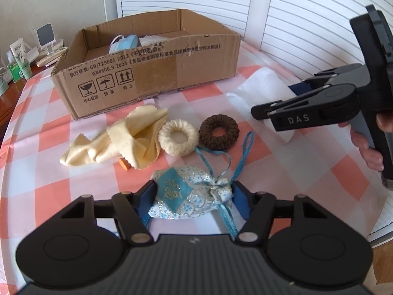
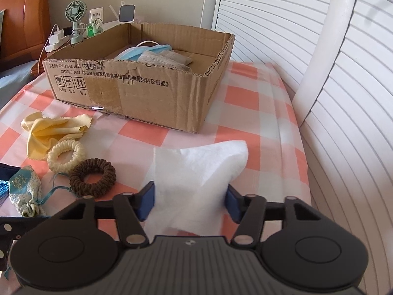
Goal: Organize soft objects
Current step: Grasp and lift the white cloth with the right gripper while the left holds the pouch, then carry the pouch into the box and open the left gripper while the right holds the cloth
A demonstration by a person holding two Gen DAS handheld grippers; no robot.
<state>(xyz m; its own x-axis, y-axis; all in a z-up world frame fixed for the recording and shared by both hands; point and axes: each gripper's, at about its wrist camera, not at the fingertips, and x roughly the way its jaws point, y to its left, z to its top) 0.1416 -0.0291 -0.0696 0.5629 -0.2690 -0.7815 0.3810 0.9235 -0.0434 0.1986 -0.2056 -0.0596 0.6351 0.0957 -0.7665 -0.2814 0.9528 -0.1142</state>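
Note:
A blue embroidered drawstring pouch (image 1: 186,196) lies on the checked cloth between the blue pads of my left gripper (image 1: 194,196), which is shut on it, both pads against its sides. My right gripper (image 2: 190,200) is shut on a white cloth (image 2: 201,162), which bunches up between its pads; in the left wrist view the right gripper (image 1: 276,99) reaches in from the right. Beyond the pouch lie a crumpled yellow cloth (image 1: 122,137), a cream scrunchie (image 1: 164,142) and a brown scrunchie (image 1: 231,132). An open cardboard box (image 1: 152,73) stands behind them.
The box (image 2: 147,93) holds blue face masks (image 1: 125,43) and pale fabric. A small orange piece (image 1: 124,164) peeks from under the yellow cloth. A fan, bottles and a charger (image 2: 73,24) stand at the back left. White louvred doors (image 2: 270,24) and a white rail (image 2: 326,36) close off the right.

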